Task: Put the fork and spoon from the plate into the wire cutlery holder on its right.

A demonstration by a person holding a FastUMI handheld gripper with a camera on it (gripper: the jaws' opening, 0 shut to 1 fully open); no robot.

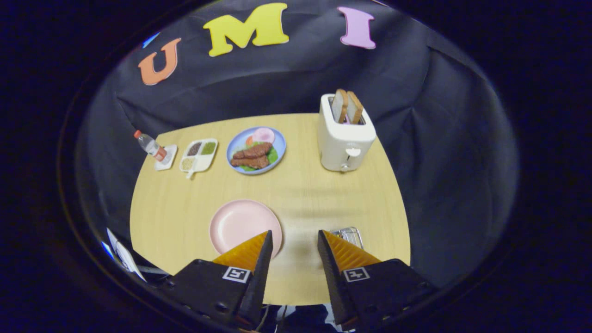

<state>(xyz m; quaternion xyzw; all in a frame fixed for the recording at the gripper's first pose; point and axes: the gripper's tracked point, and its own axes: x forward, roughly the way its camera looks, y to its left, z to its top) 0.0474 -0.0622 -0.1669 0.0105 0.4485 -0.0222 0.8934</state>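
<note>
Fork and spoon can't be made out on the pink plate (pixel 240 224), which looks bare just left of the wire cutlery holder (pixel 349 236); gripper (pixel 294 239) released, holding nothing, above the gap between them, so I'd verify the holder before regrasping.

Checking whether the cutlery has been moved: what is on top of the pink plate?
The pink plate looks bare where visible; one finger of the open gripper covers its near edge. The wire holder is partly hidden, contents unclear.
</note>
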